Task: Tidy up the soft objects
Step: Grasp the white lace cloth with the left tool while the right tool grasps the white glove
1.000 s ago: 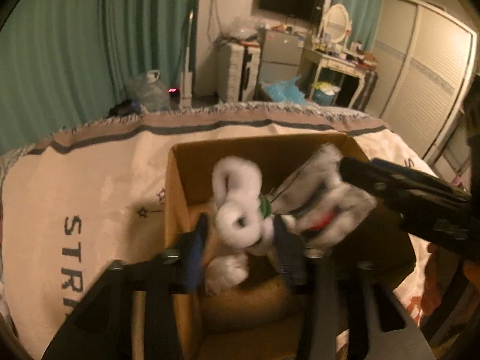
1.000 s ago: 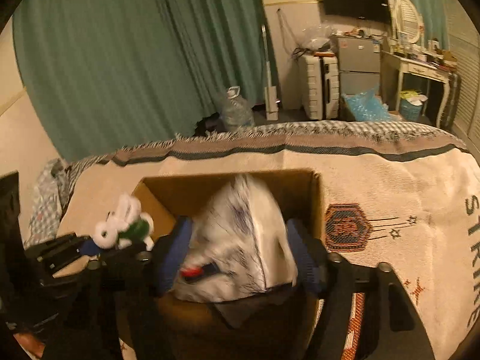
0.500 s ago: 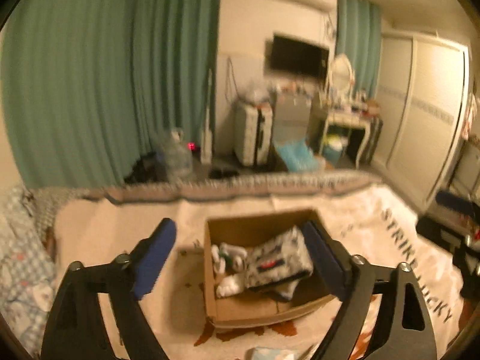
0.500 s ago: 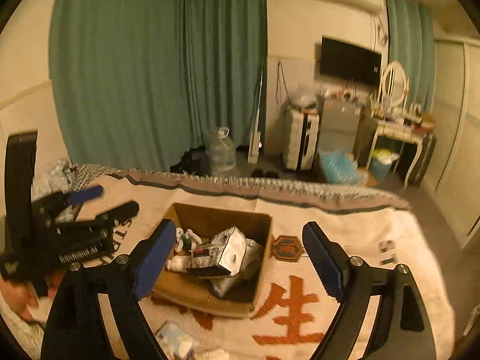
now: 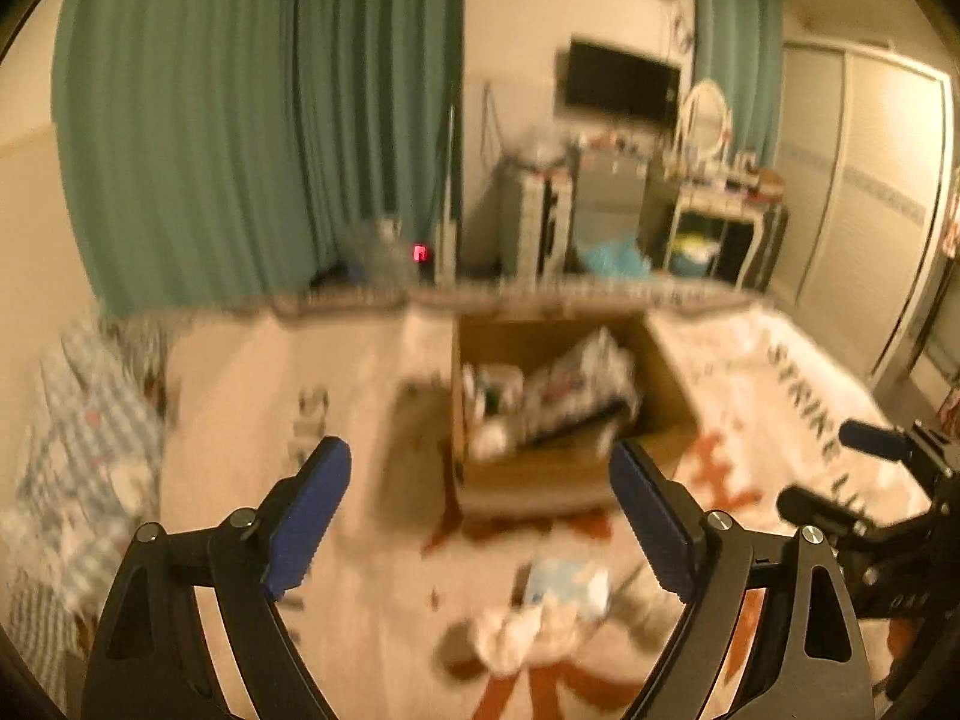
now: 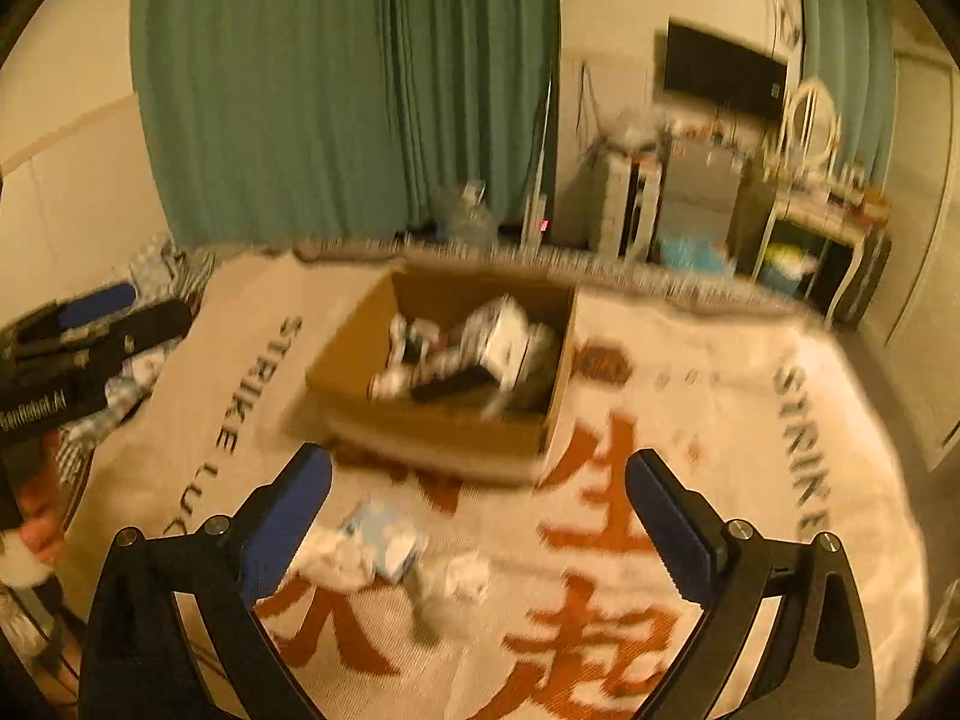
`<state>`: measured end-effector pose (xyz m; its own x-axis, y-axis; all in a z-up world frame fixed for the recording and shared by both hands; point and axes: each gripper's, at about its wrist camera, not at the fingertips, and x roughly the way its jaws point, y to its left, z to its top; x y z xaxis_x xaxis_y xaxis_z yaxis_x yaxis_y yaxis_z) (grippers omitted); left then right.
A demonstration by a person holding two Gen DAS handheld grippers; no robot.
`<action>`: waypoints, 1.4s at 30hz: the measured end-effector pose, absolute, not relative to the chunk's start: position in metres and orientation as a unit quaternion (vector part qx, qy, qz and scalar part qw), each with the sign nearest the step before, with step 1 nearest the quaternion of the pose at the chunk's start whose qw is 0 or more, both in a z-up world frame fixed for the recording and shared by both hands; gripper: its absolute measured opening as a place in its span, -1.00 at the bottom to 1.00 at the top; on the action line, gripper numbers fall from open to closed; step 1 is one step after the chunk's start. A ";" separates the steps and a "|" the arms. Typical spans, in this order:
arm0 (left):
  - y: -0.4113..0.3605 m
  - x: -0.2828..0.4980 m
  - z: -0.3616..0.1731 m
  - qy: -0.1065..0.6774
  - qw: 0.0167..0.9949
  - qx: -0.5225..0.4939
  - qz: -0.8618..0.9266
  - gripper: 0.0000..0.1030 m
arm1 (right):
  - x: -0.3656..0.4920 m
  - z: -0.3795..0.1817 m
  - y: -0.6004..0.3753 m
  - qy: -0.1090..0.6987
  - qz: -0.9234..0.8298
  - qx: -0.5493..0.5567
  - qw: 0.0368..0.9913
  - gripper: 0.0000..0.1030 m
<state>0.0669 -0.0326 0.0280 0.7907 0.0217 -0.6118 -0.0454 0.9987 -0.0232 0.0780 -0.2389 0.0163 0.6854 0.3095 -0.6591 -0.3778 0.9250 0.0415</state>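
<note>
Both grippers have let go and pulled back from the box (image 6: 432,414). The left gripper (image 5: 480,516) and right gripper (image 6: 480,522) are wide apart, holding nothing. Soft toys (image 6: 480,348) sit inside the box. The blanket (image 6: 750,450) beside it reads "STRIKE".

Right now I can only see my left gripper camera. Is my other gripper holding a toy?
Observer: No. The right gripper is wide open, with nothing between its fingers.
Operator: Where is my left one, seen from over there?
Observer: The left gripper hangs off to the left of the cardboard box, over the checked cloth at the blanket's edge.
Operator: Is there a picture on the blanket by the box?
Observer: Yes. A dark badge print sits on the blanket just beside the box's right wall.
</note>
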 end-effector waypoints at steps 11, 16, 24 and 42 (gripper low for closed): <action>-0.052 0.077 -0.104 0.454 0.890 -0.033 0.006 0.73 | 0.102 -0.095 -0.225 0.434 0.236 -0.058 0.867 0.77; -0.058 0.083 -0.133 0.495 0.868 -0.037 -0.029 0.69 | 0.118 -0.138 -0.217 0.476 0.243 -0.057 0.843 0.71; -0.066 0.090 -0.167 0.530 0.846 -0.031 -0.051 0.69 | 0.136 -0.177 -0.216 0.512 0.237 -0.051 0.824 0.33; -0.059 0.074 -0.150 0.516 0.850 -0.037 -0.100 -0.39 | 0.106 -0.130 -0.221 0.473 0.234 -0.049 0.848 0.12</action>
<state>0.0744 -0.0586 -0.1500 0.4469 -0.2075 -0.8702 0.1309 0.9774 -0.1658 0.1061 -0.2213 -0.1300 0.4431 0.3501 -0.8253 -0.4432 0.8858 0.1378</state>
